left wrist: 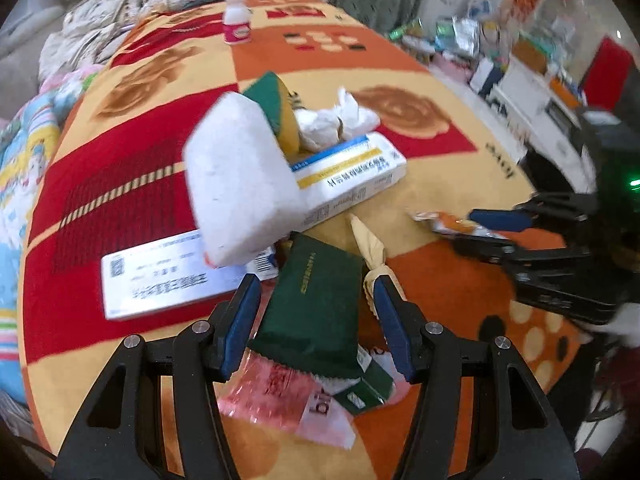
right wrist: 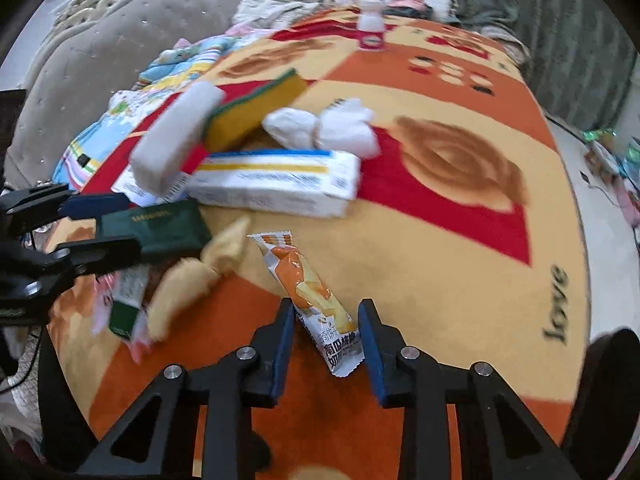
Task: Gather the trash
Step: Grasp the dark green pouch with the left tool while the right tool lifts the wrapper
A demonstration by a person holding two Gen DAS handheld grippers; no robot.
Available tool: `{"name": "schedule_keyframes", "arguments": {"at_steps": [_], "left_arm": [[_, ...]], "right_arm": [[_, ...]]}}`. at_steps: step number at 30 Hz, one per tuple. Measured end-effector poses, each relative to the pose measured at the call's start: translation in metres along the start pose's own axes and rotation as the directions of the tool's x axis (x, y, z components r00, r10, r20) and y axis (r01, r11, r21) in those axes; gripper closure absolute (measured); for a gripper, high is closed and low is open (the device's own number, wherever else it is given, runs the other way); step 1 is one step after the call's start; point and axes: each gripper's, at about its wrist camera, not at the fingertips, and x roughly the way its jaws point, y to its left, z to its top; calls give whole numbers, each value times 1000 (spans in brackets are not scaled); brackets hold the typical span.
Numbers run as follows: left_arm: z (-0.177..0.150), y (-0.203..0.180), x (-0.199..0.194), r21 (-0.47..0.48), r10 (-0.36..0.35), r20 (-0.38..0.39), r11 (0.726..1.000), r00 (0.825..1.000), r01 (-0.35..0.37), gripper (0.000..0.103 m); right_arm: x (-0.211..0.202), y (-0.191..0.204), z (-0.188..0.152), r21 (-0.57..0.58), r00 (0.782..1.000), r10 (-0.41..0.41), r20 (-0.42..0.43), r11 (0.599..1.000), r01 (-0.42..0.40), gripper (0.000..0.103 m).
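Much trash [left wrist: 320, 312] on patterned cloth [right wrist: 460, 216].

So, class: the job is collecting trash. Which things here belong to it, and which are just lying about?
Trash:
orange snack wrapper
dark green packet
crumpled tissue
pink wrapper

Lying about:
white sponge
yellow-green sponge
small bottle
medicine box

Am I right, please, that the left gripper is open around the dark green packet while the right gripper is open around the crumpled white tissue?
Not quite. The right gripper is open around the orange snack wrapper, as the right wrist view shows; the crumpled white tissue lies farther back. The left gripper is indeed open around the dark green packet.
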Motion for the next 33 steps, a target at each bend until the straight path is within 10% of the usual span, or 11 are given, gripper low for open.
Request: {"name": "schedule_keyframes", "arguments": {"at_steps": [8,23,33], "left_arm": [[-1,-6,22,86,57,-55,995,997,-52,53],[8,6,-39,-99,-235,33,966,971,237,67],[24,-31,-48,-72,-230,72,969,971,235,67]], "right_arm": [[-4,-2,3,10,999,26,19,1000,-27,60],[-20,-7,-8,35,997,55,63,998,-57,79],[-50,-19,-17,76,992,76,104,994,-84,79]]}}
